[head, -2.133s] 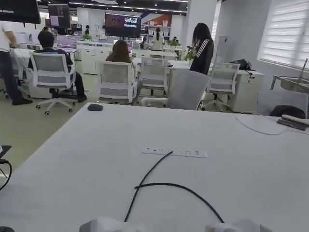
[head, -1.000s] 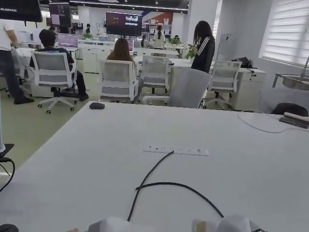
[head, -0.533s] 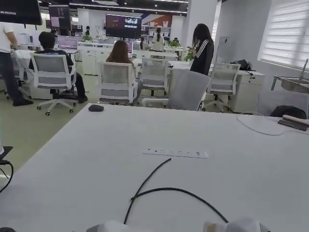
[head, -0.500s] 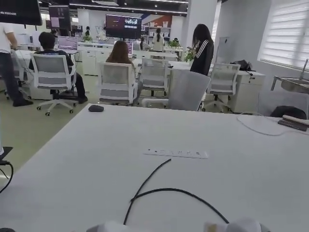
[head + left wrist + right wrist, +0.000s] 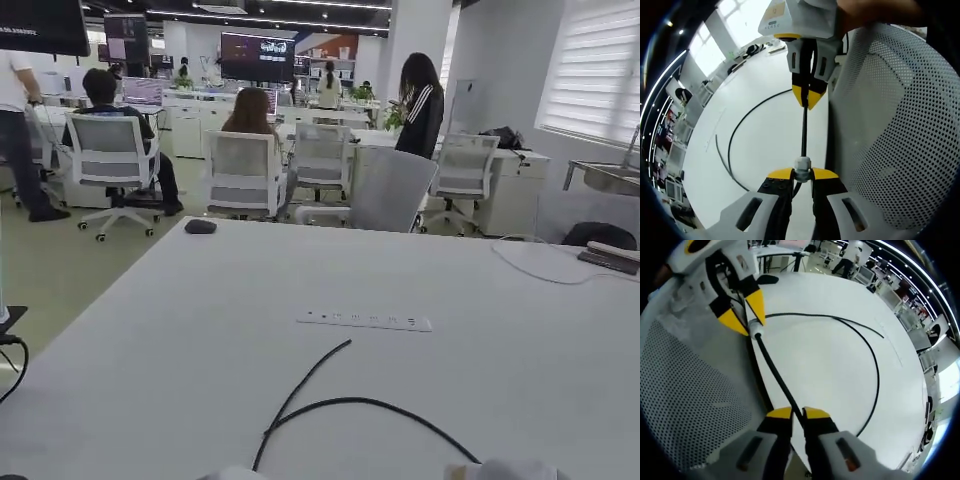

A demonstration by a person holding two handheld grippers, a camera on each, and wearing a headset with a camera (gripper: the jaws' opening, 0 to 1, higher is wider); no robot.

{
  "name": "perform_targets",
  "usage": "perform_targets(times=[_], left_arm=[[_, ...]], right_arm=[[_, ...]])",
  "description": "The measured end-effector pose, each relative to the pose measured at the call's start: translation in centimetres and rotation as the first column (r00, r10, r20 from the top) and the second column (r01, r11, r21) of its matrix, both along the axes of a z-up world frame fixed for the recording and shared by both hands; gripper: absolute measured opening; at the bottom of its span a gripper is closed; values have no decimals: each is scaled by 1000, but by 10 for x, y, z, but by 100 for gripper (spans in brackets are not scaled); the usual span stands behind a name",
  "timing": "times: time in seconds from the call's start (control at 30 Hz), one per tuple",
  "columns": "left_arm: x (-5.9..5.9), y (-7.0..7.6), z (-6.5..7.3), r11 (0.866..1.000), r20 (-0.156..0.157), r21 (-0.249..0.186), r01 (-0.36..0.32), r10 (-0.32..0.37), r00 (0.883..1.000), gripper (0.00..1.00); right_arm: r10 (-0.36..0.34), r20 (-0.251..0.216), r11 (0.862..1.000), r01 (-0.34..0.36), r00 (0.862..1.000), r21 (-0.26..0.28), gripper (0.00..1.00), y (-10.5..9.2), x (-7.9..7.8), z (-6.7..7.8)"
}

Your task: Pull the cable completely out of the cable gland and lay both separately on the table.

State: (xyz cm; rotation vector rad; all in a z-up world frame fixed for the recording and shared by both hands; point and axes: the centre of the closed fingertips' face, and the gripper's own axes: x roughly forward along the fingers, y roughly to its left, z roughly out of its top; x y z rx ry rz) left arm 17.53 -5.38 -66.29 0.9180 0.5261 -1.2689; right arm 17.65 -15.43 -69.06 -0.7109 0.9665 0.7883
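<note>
The white desk (image 5: 150,380) spread wide beyond the cable gland (image 5: 802,166), and a perforated chair back (image 5: 890,125) stood just beside the gland, off the desk's near edge. The black cable (image 5: 300,385) ran out of the gland in a short taut stretch, while its slack lay in a loose loop on the desk beyond the gland, with one free end pointing away across the surface. The left tool (image 5: 801,174) was clamped around the gland, its yellow-tipped jaws closed on either side of the small pale body. The right tool (image 5: 796,412) was pinched shut on the cable itself, a little apart from the gland, so the taut stretch bridged the two tools. The cable had not come free of the gland, so neither piece was ready to be laid down. The cable looked thin, light and limp, with a smooth jacket that could slide through the jaws if the gland's seal gripped it hard. It would likely be best taken close to the gland, so that the pull ran straight along its bore. The gland looked small, hard and light, best held across its body and kept square.
</note>
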Motion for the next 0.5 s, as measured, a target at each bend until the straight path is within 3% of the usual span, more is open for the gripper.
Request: perform_targets(times=[0.13, 0.23, 0.3, 0.5], left_arm=[[1, 2, -1, 1000, 4, 11, -2, 2, 1000, 14], [1, 2, -2, 1000, 2, 10, -4, 4, 1000, 14], [1, 1, -1, 1000, 1, 7, -5, 5, 1000, 14], [1, -1, -1, 1000, 7, 8, -3, 3, 1000, 14]], right_arm=[[14, 4, 1000, -14, 1000, 4, 17, 4, 2, 3], [23, 7, 993, -24, 1000, 115, 17, 29, -1, 12], [48, 24, 988, -51, 999, 149, 17, 42, -2, 19], [174, 98, 969, -188, 980, 159, 17, 79, -5, 25]])
